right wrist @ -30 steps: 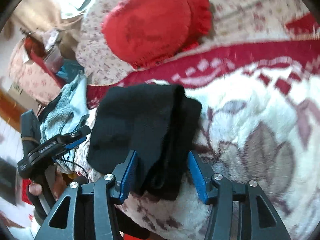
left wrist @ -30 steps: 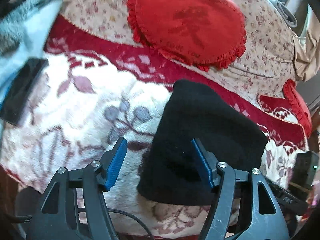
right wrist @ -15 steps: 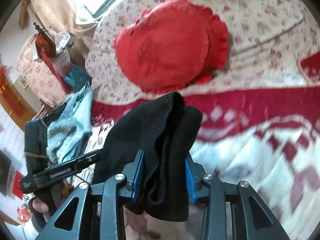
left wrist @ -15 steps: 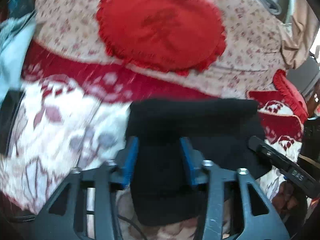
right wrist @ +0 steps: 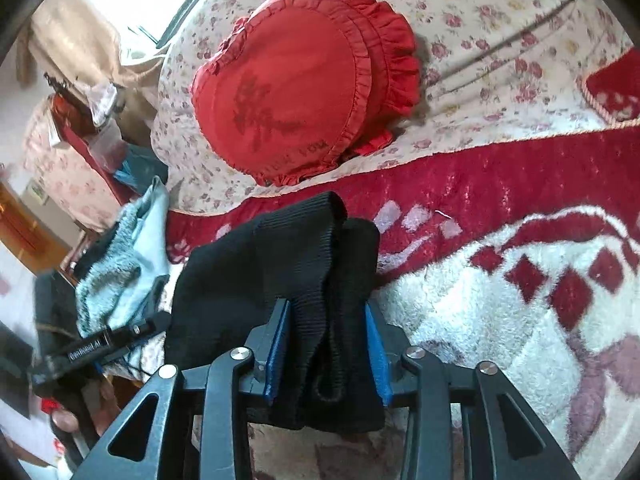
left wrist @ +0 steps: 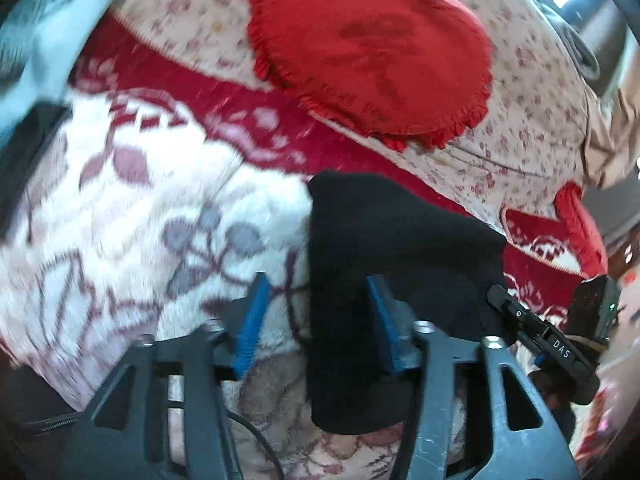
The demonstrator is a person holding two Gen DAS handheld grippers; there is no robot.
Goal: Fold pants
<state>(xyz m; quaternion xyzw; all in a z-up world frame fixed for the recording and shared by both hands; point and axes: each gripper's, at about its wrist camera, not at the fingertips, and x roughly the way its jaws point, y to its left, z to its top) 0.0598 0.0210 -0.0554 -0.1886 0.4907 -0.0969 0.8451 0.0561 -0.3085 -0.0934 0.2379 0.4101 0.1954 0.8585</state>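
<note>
The black ribbed knit pants (right wrist: 280, 280), already doubled into a thick bundle, lie on the white and red plush floral blanket (right wrist: 500, 320) of the bed, in front of the red frilled heart-shaped cushion (right wrist: 296, 92). The right gripper (right wrist: 326, 340) straddles the stacked edges at one end; the blue pads sit right against the cloth, but its jaws are opening, so the hold looks like it is loosening rather than firm. The left gripper (left wrist: 316, 324) is also opening, fairly wide; the bundle's left edge lies between its fingers, touching the right pad (left wrist: 380, 320) only, while the left pad stands clear over the blanket. To finish this fold neatly, I would let both ends settle flat before drawing away, keep the layered edges lined up, and pull back along the cloth rather than upward, since the ribbed knit may cling to the pads and drag the top layer askew.
</note>
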